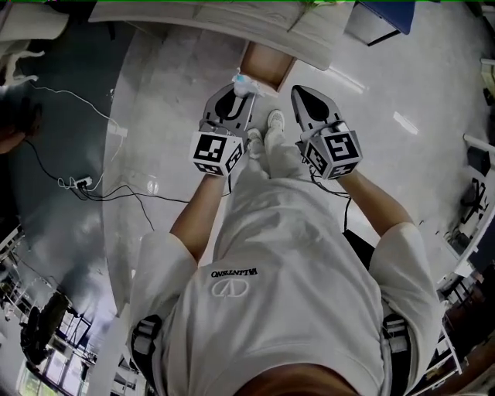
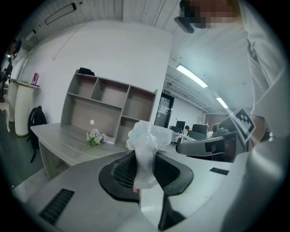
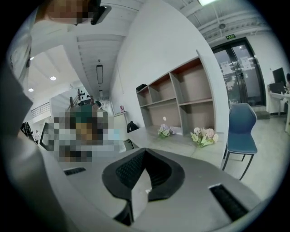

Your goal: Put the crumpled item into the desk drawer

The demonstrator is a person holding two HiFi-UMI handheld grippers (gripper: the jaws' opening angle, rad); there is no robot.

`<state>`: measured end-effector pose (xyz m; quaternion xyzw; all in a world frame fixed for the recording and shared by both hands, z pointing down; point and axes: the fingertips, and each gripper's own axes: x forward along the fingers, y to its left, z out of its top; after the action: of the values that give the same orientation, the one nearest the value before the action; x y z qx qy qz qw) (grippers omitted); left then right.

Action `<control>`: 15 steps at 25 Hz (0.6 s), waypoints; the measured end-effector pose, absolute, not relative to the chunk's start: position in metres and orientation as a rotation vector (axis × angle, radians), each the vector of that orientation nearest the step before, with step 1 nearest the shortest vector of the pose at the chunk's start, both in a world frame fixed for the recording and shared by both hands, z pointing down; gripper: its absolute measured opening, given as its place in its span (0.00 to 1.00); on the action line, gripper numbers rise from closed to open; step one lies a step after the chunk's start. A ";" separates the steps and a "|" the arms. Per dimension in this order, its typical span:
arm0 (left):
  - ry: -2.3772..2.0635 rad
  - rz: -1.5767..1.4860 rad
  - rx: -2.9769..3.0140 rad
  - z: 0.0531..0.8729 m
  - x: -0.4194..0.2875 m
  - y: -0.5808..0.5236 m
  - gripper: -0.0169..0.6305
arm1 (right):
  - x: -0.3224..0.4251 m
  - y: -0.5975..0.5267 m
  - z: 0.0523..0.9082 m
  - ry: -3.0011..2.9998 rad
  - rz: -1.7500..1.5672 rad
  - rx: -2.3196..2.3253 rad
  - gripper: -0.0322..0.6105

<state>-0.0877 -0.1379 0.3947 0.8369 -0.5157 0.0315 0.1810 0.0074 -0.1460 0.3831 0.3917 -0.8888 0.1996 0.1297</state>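
Observation:
The crumpled item is a wad of thin white plastic or paper. It stands up between the black pads of my left gripper, which is shut on it. In the head view the crumpled item shows at the tip of the left gripper, just short of the light wooden desk. A brown wooden panel sits below the desk edge; I cannot tell if it is the drawer. My right gripper hangs beside the left one. Its jaws meet with nothing between them.
Desk top carries small flower bunches in front of an open shelf unit. A blue chair stands to the right. Cables and a power strip lie on the floor at left. The person's white shoes are below the grippers.

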 end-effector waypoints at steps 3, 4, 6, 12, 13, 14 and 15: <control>-1.445 0.154 2.329 0.436 -0.080 -0.159 0.15 | -0.003 -0.162 0.420 -2.557 0.631 1.110 0.05; -1.440 0.177 2.320 0.449 -0.077 -0.165 0.15 | -0.005 -0.167 0.433 -2.546 0.649 1.100 0.05; -1.433 0.223 2.300 0.475 -0.070 -0.177 0.15 | -0.009 -0.175 0.459 -2.522 0.678 1.081 0.05; -1.424 0.342 2.199 0.561 -0.064 -0.205 0.15 | -0.008 -0.202 0.549 -2.412 0.754 1.072 0.05; -1.423 0.352 2.182 0.576 -0.065 -0.208 0.15 | -0.008 -0.206 0.564 -2.393 0.762 1.073 0.05; -1.421 0.362 2.166 0.590 -0.067 -0.210 0.15 | -0.009 -0.209 0.578 -2.378 0.773 1.074 0.05; -1.418 0.373 2.153 0.604 -0.068 -0.212 0.15 | -0.010 -0.211 0.591 -2.366 0.786 1.076 0.05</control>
<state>-0.0678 -0.2124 0.6040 0.7970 -0.5248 0.1380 0.2652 -0.0097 -0.2112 0.5909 0.3873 -0.8517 0.2829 0.2113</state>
